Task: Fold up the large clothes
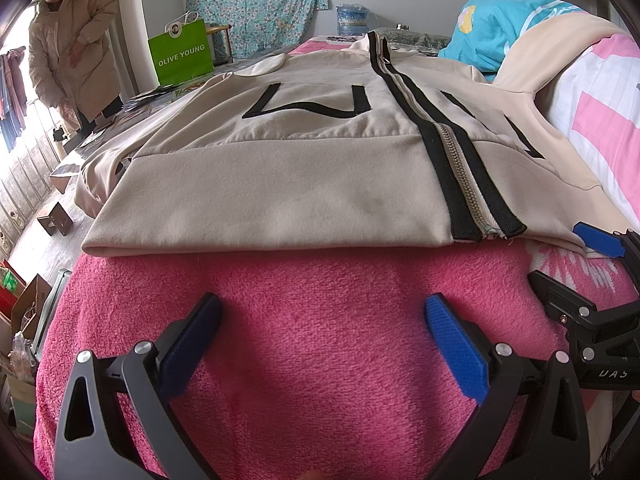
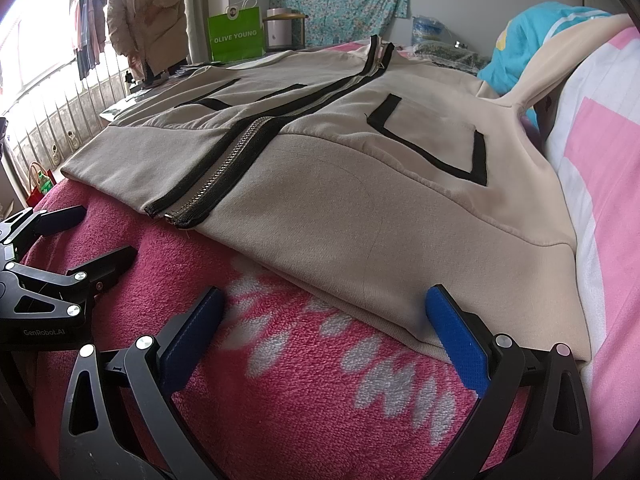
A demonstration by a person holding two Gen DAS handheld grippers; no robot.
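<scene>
Two grippers, left [image 1: 322,334] and right [image 2: 324,330], hover with fingers spread wide over a pink blanket [image 1: 304,300] on a bed, gripping nothing; a beige zip-up jacket [image 1: 280,184] lies flat just beyond, the right one's finger [image 2: 456,338] at its hem.

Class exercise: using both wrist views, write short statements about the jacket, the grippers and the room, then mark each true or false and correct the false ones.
1. The beige zip jacket lies front side up on the pink fleece blanket. True.
2. The left gripper is clamped on the hem. False: it is open, short of the hem.
3. The right gripper is open. True.
4. The shopping bag is red. False: green.
5. The zipper is fully open. False: it looks closed.
</scene>
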